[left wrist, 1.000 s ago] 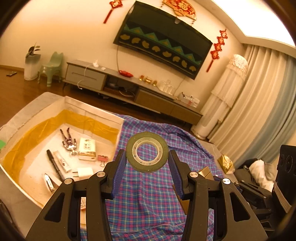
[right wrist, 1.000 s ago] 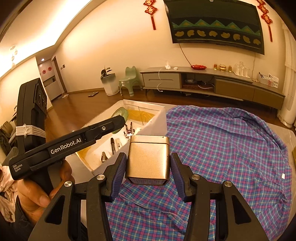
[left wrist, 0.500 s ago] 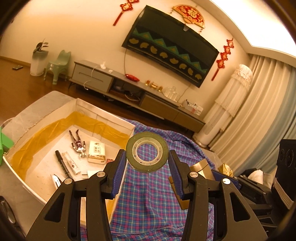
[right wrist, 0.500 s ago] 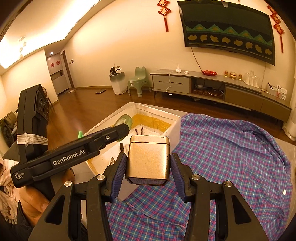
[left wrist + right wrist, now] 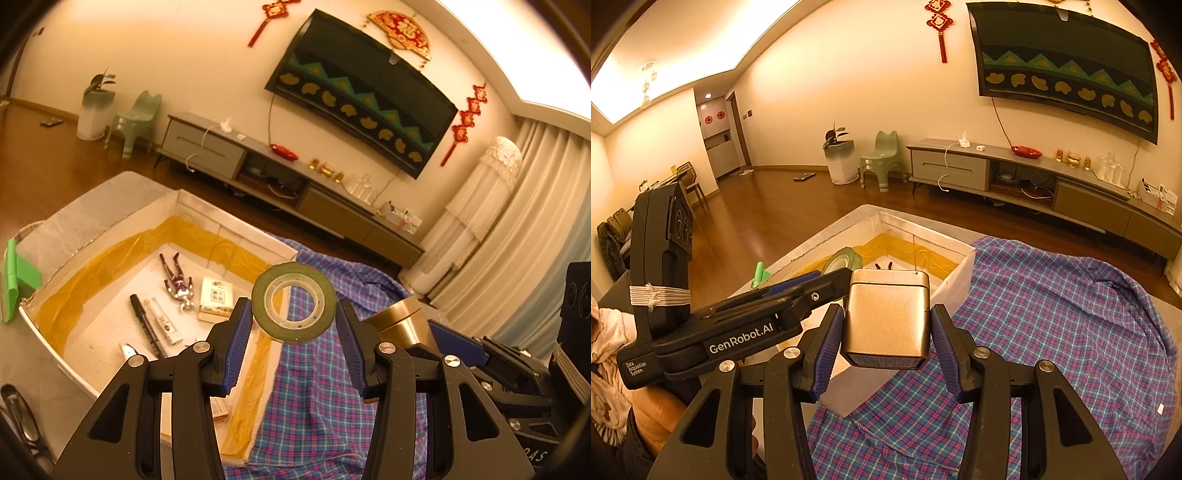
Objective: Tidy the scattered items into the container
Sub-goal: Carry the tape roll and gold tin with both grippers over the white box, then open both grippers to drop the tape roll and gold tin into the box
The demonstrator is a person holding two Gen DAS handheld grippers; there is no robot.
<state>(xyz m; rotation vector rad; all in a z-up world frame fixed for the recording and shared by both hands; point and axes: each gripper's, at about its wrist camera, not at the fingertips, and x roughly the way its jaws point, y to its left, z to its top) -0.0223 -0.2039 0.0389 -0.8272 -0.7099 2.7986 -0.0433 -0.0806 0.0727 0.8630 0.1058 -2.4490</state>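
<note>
My left gripper [image 5: 293, 323] is shut on a dark green tape roll [image 5: 293, 302], held upright above the right-hand rim of the white container [image 5: 236, 226] with its yellow lining. Inside lie a toy figure [image 5: 179, 282], a black marker [image 5: 146, 325], a tube [image 5: 162, 322] and a small white pack [image 5: 216, 299]. My right gripper [image 5: 886, 332] is shut on a gold tin [image 5: 886, 317], hanging just before the container's near corner [image 5: 955, 280]. In the right wrist view the left gripper [image 5: 827, 278] with its tape roll [image 5: 842, 260] reaches over the container from the left.
A plaid cloth [image 5: 1052, 314] covers the table right of the container. A green object [image 5: 18, 277] sits by the container's left side, glasses [image 5: 18, 417] near the front left. A hand [image 5: 657, 413] holds the left gripper. A TV cabinet [image 5: 1015, 177] stands by the wall.
Both grippers have carried their loads sideways toward the container. The tape roll now hangs over its right rim and the gold tin hangs nearer its corner. Both grips are unchanged.
</note>
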